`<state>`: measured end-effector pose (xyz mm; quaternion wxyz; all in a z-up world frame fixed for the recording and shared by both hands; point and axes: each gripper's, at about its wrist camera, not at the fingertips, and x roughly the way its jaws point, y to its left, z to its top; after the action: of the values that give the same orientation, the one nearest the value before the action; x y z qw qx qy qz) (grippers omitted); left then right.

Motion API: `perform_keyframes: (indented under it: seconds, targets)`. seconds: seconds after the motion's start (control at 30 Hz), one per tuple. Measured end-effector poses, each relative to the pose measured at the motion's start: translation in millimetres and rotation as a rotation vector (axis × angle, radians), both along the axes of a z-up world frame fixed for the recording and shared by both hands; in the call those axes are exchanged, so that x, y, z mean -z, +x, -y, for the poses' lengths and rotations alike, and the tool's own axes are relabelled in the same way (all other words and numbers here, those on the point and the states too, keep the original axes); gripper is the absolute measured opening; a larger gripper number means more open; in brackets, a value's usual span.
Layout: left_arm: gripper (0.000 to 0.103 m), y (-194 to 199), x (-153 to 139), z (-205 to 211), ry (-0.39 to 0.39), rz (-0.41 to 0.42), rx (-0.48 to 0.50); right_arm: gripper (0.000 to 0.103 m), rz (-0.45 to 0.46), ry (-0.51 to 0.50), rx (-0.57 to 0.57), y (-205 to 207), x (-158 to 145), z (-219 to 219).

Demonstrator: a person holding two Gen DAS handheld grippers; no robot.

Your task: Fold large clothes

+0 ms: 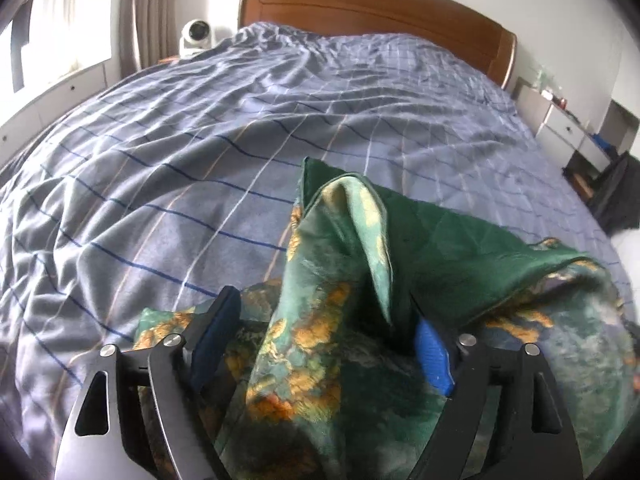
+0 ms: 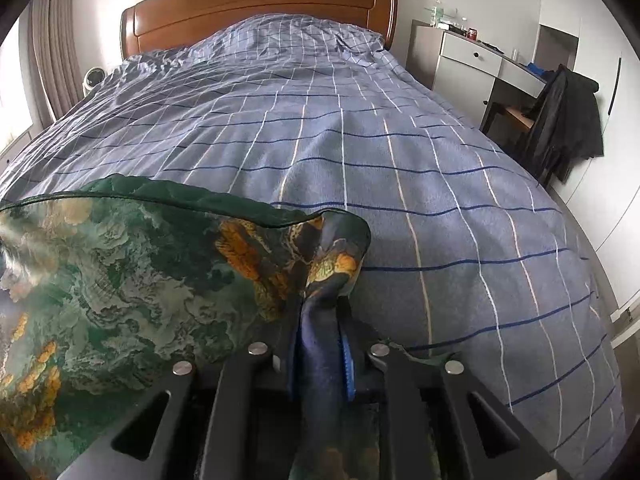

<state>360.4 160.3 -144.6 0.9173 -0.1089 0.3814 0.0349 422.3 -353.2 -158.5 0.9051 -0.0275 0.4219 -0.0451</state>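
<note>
A green garment (image 1: pixel 320 304) printed with orange and pale patches, dark green on its inner side, lies on the near part of the bed. In the left wrist view a raised fold of it stands between the wide-apart jaws of my left gripper (image 1: pixel 324 340). The blue pads (image 1: pixel 434 356) do not press on the cloth. In the right wrist view my right gripper (image 2: pixel 320 340) is shut on a bunched corner of the garment (image 2: pixel 132 280), which spreads away to the left over the bed.
The bed carries a blue checked duvet (image 2: pixel 360 140) with a wooden headboard (image 2: pixel 256 4) at the far end. A white desk (image 2: pixel 476 60) and a chair with a dark jacket (image 2: pixel 564 120) stand at the right. A small white fan (image 1: pixel 196 36) and curtains are at the left.
</note>
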Motion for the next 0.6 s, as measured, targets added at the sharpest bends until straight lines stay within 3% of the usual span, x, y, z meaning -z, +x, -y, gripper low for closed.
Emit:
perform_keyframes:
  seconds: [0.13,0.2,0.27,0.47,0.6]
  targets:
    - [0.092,-20,-26,-11,-0.077,0.034,0.009,0.025,-0.024,0.041,-0.001,1,-9,7]
    - [0.092,-32,-37,-12,-0.083,0.053,0.029,0.04,-0.042,0.069,0.003,1,-18,13]
    - [0.092,-42,-47,-9,-0.062,0.069,0.051,0.07,-0.047,0.11,0.006,-1,-34,21]
    - [0.096,-40,-61,24,0.012,0.082,0.173,0.073,0.088,0.069,-0.059,-30,-93,10]
    - [0.096,-7,-53,51,0.102,0.05,0.218,0.074,0.094,0.071,-0.2,-41,-101,-24]
